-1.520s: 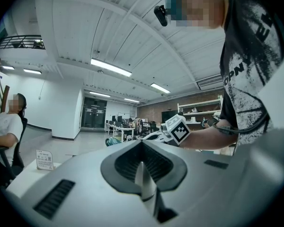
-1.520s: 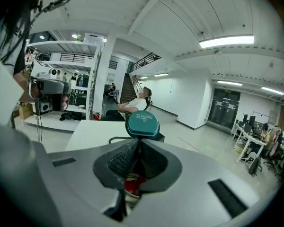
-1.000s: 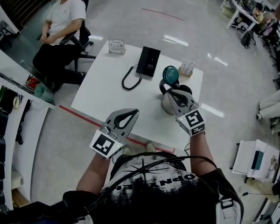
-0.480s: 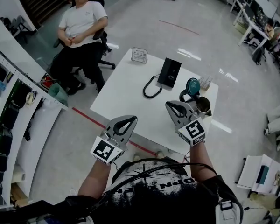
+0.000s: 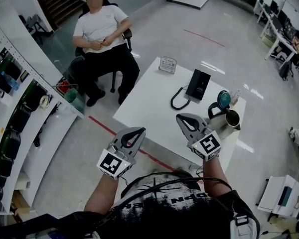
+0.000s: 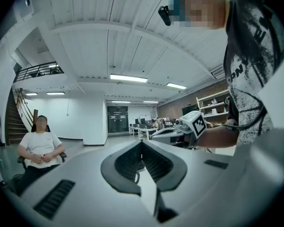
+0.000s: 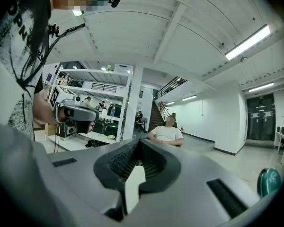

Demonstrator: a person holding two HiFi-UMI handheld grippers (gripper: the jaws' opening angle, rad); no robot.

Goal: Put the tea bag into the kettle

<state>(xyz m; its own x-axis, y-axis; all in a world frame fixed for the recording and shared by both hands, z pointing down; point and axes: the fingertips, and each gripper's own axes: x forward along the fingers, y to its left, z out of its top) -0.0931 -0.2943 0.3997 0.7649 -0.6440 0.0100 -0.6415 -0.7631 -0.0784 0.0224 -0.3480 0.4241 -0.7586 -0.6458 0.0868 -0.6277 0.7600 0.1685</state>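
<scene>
The steel kettle [image 5: 226,120] stands at the right end of the white table [image 5: 154,98], with its teal lid [image 5: 223,99] swung up and open. My right gripper [image 5: 183,118] hangs level just left of the kettle, by the table's front edge, shut, with nothing showing between its jaws. In the right gripper view that gripper [image 7: 139,144] points past the table toward a seated person, and the teal lid [image 7: 270,181] peeks in at the right edge. My left gripper [image 5: 136,132] is shut too, held over the floor short of the table. No tea bag shows in any view.
On the table lie a black base [image 5: 198,83] with a looped cable [image 5: 178,99], a small sign [image 5: 168,64] and a small holder [image 5: 234,95] behind the kettle. A person [image 5: 102,34] sits on a chair beyond the table. Shelving [image 5: 20,123] lines the left side.
Both grippers have drawn back from the table. The right one was over the kettle a second ago and now sits to its left. The view has swung, so the table lies farther off.
</scene>
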